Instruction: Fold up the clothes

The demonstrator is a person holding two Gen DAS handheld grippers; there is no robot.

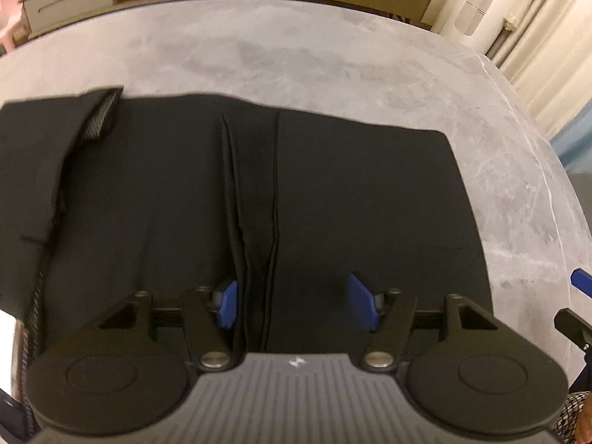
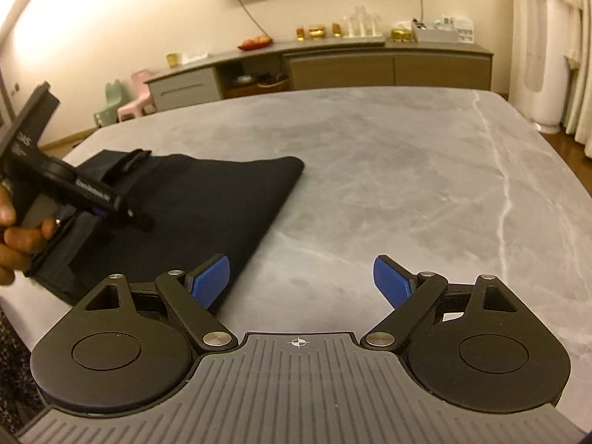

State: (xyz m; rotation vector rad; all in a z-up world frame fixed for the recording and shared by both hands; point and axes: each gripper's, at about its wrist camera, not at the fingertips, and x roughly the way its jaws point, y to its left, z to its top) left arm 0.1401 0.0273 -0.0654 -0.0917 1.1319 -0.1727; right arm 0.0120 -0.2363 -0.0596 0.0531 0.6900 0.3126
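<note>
Item: black garment [image 1: 333,192], folded, apparently trousers, lying flat on the grey marbled worktop [image 1: 333,59] toward its left side. In the left wrist view two seamed edges are running side by side down the middle of the cloth, and a flap with a textured grey lining is showing at the far left corner of the garment. In the right wrist view the garment's far right corner [image 2: 292,164] is resting well in from the worktop's far edge.

Left gripper [image 1: 296,305]: hanging directly above the garment, pointing steeply down. Its jaws are standing partly apart, blue pads clear of the cloth, gripping nothing. In the right wrist view the same gripper [image 2: 100,199] is being carried by a hand [image 2: 18,236] at the left edge of the frame, above the garment.

Right gripper [image 2: 301,281]: hovering over the bare worktop just beside the garment's right edge. Its jaws are standing wide apart, with nothing between them; the left blue pad [image 2: 209,283] is showing in front of the cloth's edge.

Background: a long sideboard [image 2: 333,66] is standing against the far wall.
</note>
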